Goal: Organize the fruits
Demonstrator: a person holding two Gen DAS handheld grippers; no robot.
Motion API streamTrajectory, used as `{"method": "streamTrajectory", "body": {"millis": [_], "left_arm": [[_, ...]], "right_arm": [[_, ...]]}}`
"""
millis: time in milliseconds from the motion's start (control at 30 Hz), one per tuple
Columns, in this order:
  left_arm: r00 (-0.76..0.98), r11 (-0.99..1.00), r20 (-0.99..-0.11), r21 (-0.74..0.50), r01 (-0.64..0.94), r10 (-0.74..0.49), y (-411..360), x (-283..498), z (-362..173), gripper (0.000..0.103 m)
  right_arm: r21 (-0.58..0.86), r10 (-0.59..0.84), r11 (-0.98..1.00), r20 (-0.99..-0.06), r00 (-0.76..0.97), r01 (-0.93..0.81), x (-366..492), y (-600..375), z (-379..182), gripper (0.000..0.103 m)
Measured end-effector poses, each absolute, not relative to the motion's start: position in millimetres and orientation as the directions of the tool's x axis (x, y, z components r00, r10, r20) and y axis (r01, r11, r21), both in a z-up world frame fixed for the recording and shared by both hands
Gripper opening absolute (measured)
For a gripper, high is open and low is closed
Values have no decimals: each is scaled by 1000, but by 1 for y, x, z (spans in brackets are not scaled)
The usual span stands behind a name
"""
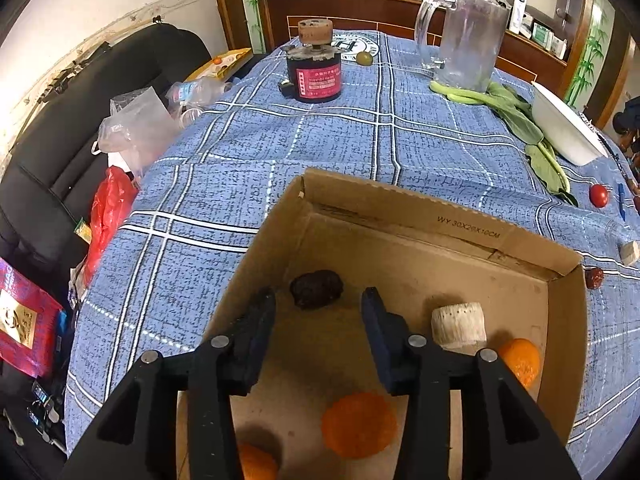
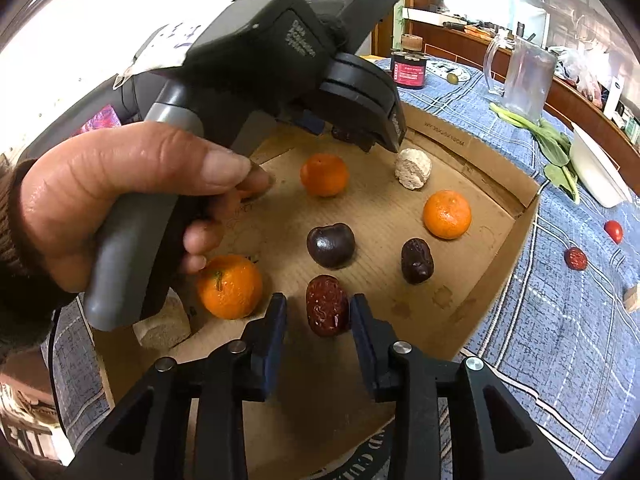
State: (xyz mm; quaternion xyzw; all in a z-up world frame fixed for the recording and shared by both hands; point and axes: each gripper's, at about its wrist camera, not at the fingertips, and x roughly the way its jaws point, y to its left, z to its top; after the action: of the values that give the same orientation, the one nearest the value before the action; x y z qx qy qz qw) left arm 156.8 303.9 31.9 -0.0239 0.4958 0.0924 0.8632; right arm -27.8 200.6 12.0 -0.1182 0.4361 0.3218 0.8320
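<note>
1. The right gripper (image 2: 318,320) stands parted around a red date (image 2: 327,311), pads clear.
2. The left gripper (image 1: 319,322) gapes empty; a dark fruit (image 1: 316,288) lies at twelve o'clock.
3. The cardboard box (image 1: 436,216) sits on a blue checked tablecloth (image 1: 224,152); a glass jug (image 1: 468,36) stands at one o'clock.

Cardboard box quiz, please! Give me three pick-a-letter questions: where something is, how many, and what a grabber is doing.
1. Where is the red tomato?
A in a white bowl
B on the blue cloth outside the cardboard box
C under a jug

2. How many oranges lie in the box?
A two
B three
C five

3. The right gripper has its jaws:
A open around the wrinkly red date
B shut on an orange
C shut, empty

Answers: 1 B, it lies beyond the box wall; 2 B, three show inside; 3 A, a gap shows beside the date.
</note>
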Motion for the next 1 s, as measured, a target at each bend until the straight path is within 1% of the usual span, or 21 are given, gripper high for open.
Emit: {"method": "streamTrajectory", "body": {"millis": [200, 367, 500, 633, 700, 800, 833, 867, 933, 1000], "left_arm": [[517, 980, -846, 35, -195, 132, 309, 143, 44, 51], [539, 975, -827, 47, -216, 159, 309, 124, 55, 59], [560, 967, -807, 50, -250, 186, 309, 99, 70, 64], [585, 947, -773, 62, -317, 246, 302, 64, 82, 76], [589, 934, -763, 55, -352, 267, 297, 43, 85, 82], [597, 922, -749, 45, -384, 286, 285, 13, 89, 85], [600, 917, -743, 46, -396, 297, 281, 4, 90, 85], [607, 912, -733, 42, -408, 305, 278, -6, 92, 86], [626, 903, -713, 23, -429, 316, 267, -30, 96, 92], [644, 892, -690, 6, -452, 331, 259, -52, 100, 95]], "right_arm": [[65, 409, 786, -800, 439, -614, -34, 194, 19, 37], [65, 400, 810, -787, 469, -583, -44, 182, 29, 45], [69, 405, 818, -775, 486, -571, -54, 169, 39, 46], [66, 411, 821, -757, 507, -567, -65, 152, 48, 59], [72, 416, 823, -751, 513, -563, -75, 142, 51, 62], [73, 419, 826, -743, 522, -558, -87, 126, 53, 67], [71, 417, 829, -741, 527, -555, -92, 121, 53, 72], [69, 416, 830, -738, 531, -554, -96, 117, 54, 74], [57, 412, 831, -730, 544, -554, -104, 109, 54, 76], [35, 403, 831, -726, 558, -555, -114, 102, 54, 81]]}}
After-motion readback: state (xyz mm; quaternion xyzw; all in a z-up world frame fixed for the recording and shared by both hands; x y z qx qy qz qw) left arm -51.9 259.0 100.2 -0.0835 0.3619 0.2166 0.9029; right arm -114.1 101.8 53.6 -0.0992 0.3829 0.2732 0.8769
